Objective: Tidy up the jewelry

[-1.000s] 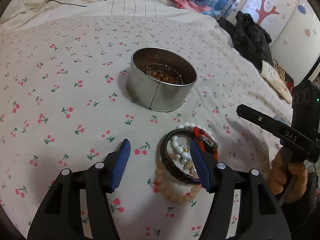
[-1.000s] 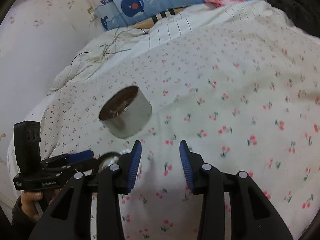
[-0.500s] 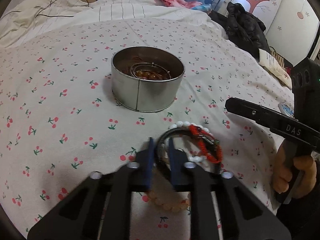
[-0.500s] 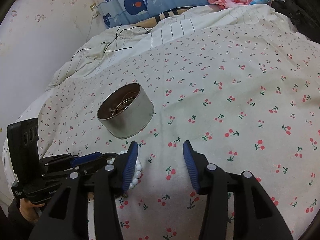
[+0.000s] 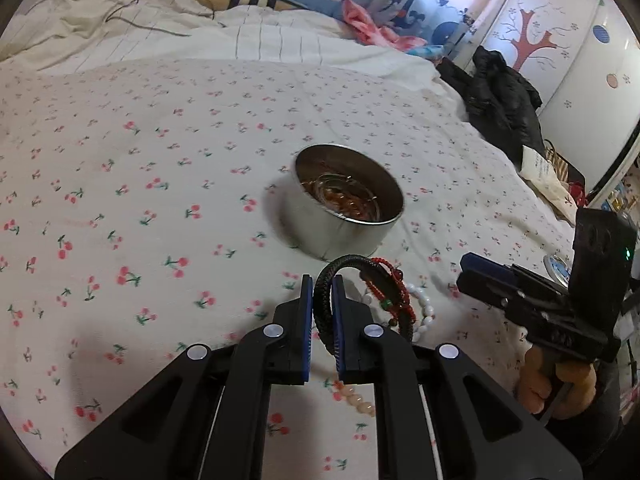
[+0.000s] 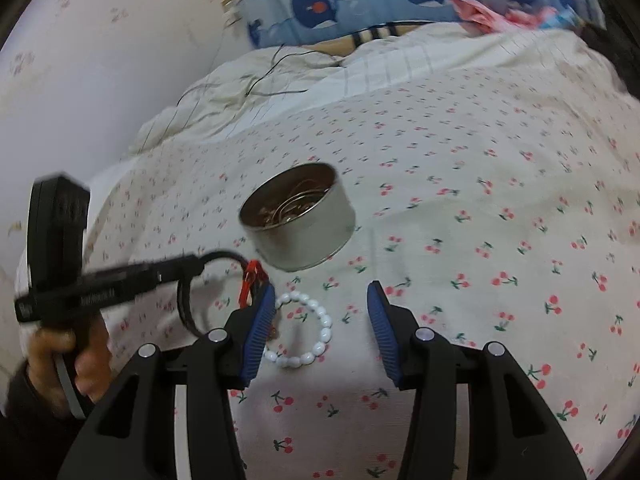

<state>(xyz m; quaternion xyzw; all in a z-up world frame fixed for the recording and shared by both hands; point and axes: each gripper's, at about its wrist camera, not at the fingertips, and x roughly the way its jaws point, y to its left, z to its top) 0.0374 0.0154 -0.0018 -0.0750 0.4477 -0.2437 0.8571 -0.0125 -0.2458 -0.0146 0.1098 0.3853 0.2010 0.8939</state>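
While the left gripper [image 5: 322, 300] fingers clamp the black bracelet [image 5: 322, 304]; right gripper [image 6: 322, 312] fingers gape.

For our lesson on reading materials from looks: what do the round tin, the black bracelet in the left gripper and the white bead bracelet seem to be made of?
Round tin: likely thin metal, with a dull silver sheen and a reflective rim.
Black bracelet, pinched in the left gripper: probably braided cord or leather; its surface is matte and woven.
White bead bracelet: glossy oval beads, perhaps plastic or imitation pearl; the pictures cannot settle which.
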